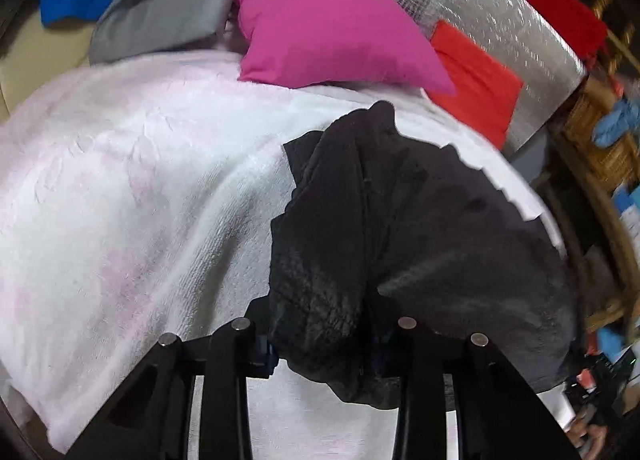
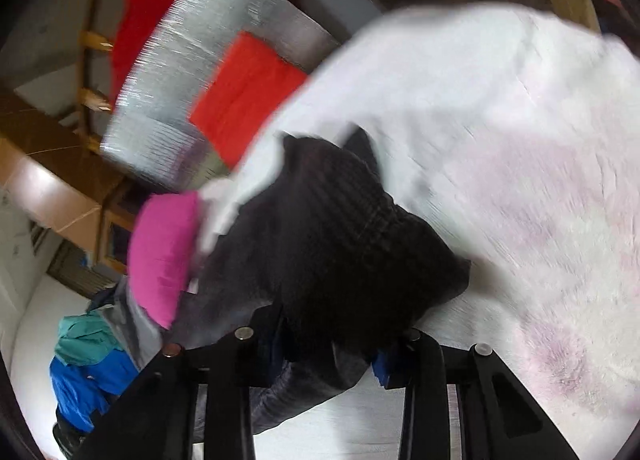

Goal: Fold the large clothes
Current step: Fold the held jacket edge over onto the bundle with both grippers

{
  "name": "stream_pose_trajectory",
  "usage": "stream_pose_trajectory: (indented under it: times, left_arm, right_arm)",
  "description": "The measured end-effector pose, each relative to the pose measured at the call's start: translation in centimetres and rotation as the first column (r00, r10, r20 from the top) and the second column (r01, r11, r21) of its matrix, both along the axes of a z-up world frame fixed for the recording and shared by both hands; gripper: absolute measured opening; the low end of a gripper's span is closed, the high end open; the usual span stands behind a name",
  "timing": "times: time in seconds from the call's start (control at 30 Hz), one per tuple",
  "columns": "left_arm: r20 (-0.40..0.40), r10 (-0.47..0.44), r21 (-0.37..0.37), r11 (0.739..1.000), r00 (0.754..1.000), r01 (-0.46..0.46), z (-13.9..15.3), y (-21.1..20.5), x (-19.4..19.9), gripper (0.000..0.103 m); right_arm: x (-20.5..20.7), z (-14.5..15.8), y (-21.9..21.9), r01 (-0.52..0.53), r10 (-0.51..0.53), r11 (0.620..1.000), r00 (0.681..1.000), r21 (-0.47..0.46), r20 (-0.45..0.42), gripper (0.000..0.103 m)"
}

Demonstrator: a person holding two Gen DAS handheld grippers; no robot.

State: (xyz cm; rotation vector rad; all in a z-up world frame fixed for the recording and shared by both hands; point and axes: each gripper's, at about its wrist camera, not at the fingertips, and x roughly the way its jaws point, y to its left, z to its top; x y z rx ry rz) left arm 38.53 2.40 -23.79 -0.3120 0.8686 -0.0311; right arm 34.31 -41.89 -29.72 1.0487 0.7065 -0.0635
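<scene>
Both hand-held grippers are clenching the black knit garment (image 1: 400, 220): the left hand-held gripper (image 1: 326, 344) is pinching one bunched end, the right hand-held gripper (image 2: 332, 352) another (image 2: 340, 244). It is lying draped over the fluffy white-pink blanket (image 1: 140, 180) covering the bed. 1 magenta cushion (image 1: 332, 28), a grey cloth (image 1: 160, 16) and a silver foil mat (image 1: 500, 20) are crowding the far edge; open blanket is stretching beside the garment.

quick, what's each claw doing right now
left claw: closed on the black garment
right claw: closed on the same black garment
</scene>
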Motion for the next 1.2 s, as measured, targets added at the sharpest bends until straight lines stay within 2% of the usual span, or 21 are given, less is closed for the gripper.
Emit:
stream_pose_trajectory:
  times: [0.07, 0.13, 0.2, 0.33, 0.5, 0.6, 0.67, 0.7, 0.83, 0.97, 1.03, 1.1, 1.2]
  left_arm:
    - [0.013, -0.002, 0.114, 0.994, 1.000, 0.001, 0.4, -1.2, -0.3, 0.044]
    - [0.021, -0.005, 0.161, 0.987, 1.000, 0.002, 0.6, -1.7, -0.2, 0.045]
    - [0.025, -0.003, 0.186, 0.982, 1.000, -0.001, 0.7, -1.9, -0.1, 0.048]
    - [0.042, -0.005, 0.241, 0.970, 0.999, -0.005, 0.8, -2.3, -0.2, 0.051]
    - [0.049, -0.010, 0.276, 0.961, 0.999, -0.004, 0.8, -2.7, -0.5, 0.052]
    - [0.052, -0.011, 0.287, 0.958, 0.999, -0.004, 0.8, -2.8, -0.5, 0.053]
    - [0.054, -0.010, 0.296, 0.955, 0.998, -0.006, 0.8, -2.9, -0.6, 0.054]
    - [0.055, -0.011, 0.299, 0.954, 0.998, -0.006, 0.8, -2.9, -0.6, 0.054]
    - [0.057, -0.011, 0.310, 0.951, 0.998, -0.008, 0.7, -3.0, -0.7, 0.055]
    - [0.056, -0.011, 0.311, 0.950, 0.998, -0.007, 0.7, -3.0, -0.7, 0.056]
    - [0.059, -0.013, 0.312, 0.950, 0.998, -0.006, 0.7, -2.9, -0.7, 0.058]
    - [0.059, -0.015, 0.315, 0.949, 0.998, -0.005, 0.6, -2.9, -0.7, 0.061]
    - [0.054, -0.015, 0.323, 0.946, 0.998, -0.003, 0.5, -2.9, -0.6, 0.064]
  right_arm:
    - [-0.5, -0.8, -0.3, 0.003, -0.003, 0.999, 1.000, 0.033, 0.004, 0.044]
    - [-0.9, -0.7, -0.6, 0.009, -0.009, 0.998, 1.000, 0.059, 0.001, 0.058]
    - [-1.4, -0.3, -1.2, 0.015, -0.017, 0.997, 1.000, 0.075, 0.016, 0.062]
    - [-1.8, -0.2, -2.1, 0.010, -0.011, 0.995, 1.000, 0.100, 0.016, 0.063]
    - [-0.9, -1.9, -2.2, 0.051, -0.051, 0.985, 0.999, 0.162, -0.004, 0.069]
    - [0.3, -1.6, -1.9, 0.037, -0.038, 0.990, 0.999, 0.133, 0.005, 0.070]
    - [0.6, -1.3, -1.5, 0.024, -0.024, 0.995, 1.000, 0.098, 0.001, 0.067]
    - [0.9, -0.8, -1.2, 0.014, -0.014, 0.998, 1.000, 0.064, 0.004, 0.055]
    - [0.2, 1.4, -0.2, 0.014, -0.011, 0.998, 0.999, -0.056, 0.053, 0.041]
    - [-0.5, 2.3, 0.8, 0.040, -0.029, 0.987, 0.997, -0.152, 0.075, 0.039]
    - [-0.4, 1.7, 1.2, 0.035, -0.026, 0.981, 0.999, -0.190, 0.048, 0.039]
    - [-0.1, 0.4, 1.0, 0.022, -0.021, 0.984, 1.000, -0.177, 0.011, 0.039]
    - [-0.2, 0.1, 0.7, 0.010, -0.009, 0.989, 1.000, -0.149, 0.010, 0.040]
